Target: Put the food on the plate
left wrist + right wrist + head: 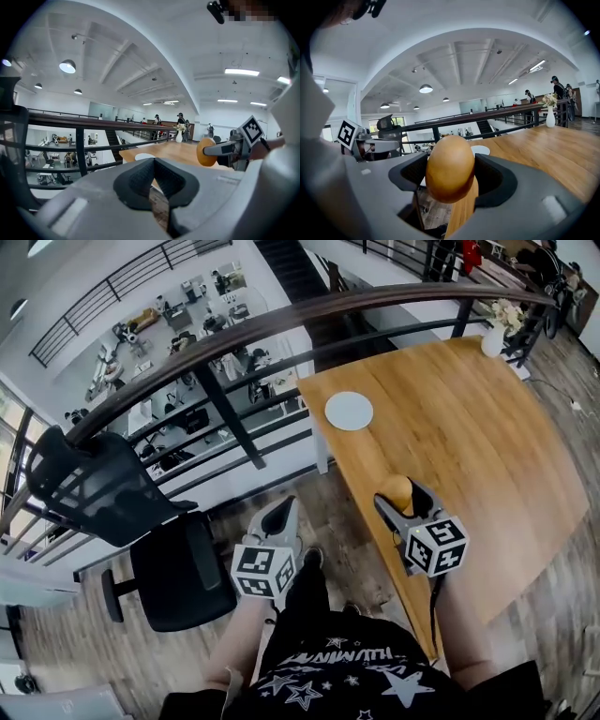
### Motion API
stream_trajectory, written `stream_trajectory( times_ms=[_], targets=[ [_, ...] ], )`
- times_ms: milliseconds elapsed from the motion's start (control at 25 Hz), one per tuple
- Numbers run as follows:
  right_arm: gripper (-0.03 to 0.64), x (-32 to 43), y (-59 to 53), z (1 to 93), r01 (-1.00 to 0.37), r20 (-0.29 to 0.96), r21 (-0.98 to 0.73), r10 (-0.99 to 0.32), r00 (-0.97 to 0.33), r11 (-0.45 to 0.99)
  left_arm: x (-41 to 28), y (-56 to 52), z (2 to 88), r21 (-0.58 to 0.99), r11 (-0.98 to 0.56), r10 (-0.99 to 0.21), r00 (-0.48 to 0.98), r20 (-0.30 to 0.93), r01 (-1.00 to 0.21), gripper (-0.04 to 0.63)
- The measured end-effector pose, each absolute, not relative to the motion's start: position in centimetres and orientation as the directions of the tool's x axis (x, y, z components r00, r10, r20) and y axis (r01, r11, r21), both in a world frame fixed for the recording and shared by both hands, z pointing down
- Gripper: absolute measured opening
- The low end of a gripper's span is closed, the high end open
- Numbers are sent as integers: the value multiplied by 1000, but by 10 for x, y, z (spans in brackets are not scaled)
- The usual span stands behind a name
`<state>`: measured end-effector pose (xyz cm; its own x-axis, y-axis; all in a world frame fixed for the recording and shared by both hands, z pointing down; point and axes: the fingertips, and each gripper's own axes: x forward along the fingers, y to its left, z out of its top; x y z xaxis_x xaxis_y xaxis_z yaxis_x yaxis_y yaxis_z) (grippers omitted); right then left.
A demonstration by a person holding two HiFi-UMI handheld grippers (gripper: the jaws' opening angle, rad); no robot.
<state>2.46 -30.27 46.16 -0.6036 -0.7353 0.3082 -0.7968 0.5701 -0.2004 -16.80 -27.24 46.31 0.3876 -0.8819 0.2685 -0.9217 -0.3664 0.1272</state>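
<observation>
A smooth, egg-shaped orange-brown food piece is held above the near left edge of the wooden table, with my right gripper shut on it. In the right gripper view the food fills the gap between the dark pads. A round white plate lies empty near the table's far left corner, well beyond the food. My left gripper hangs off the table over the floor, shut with nothing in it. From the left gripper view, the food and plate show ahead to the right.
A black office chair stands left of the person's legs. A dark railing runs along the table's far side above a lower floor. A white vase with flowers stands at the table's far right corner.
</observation>
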Motion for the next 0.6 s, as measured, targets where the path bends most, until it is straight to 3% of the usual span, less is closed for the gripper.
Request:
stream_trajectory(
  times_ms=[600],
  targets=[
    [318,-11,-429,481,-864,379,-197,-777,-503,463,-198,-424,472,159,-487,-811,513,281,-859,2]
  ],
)
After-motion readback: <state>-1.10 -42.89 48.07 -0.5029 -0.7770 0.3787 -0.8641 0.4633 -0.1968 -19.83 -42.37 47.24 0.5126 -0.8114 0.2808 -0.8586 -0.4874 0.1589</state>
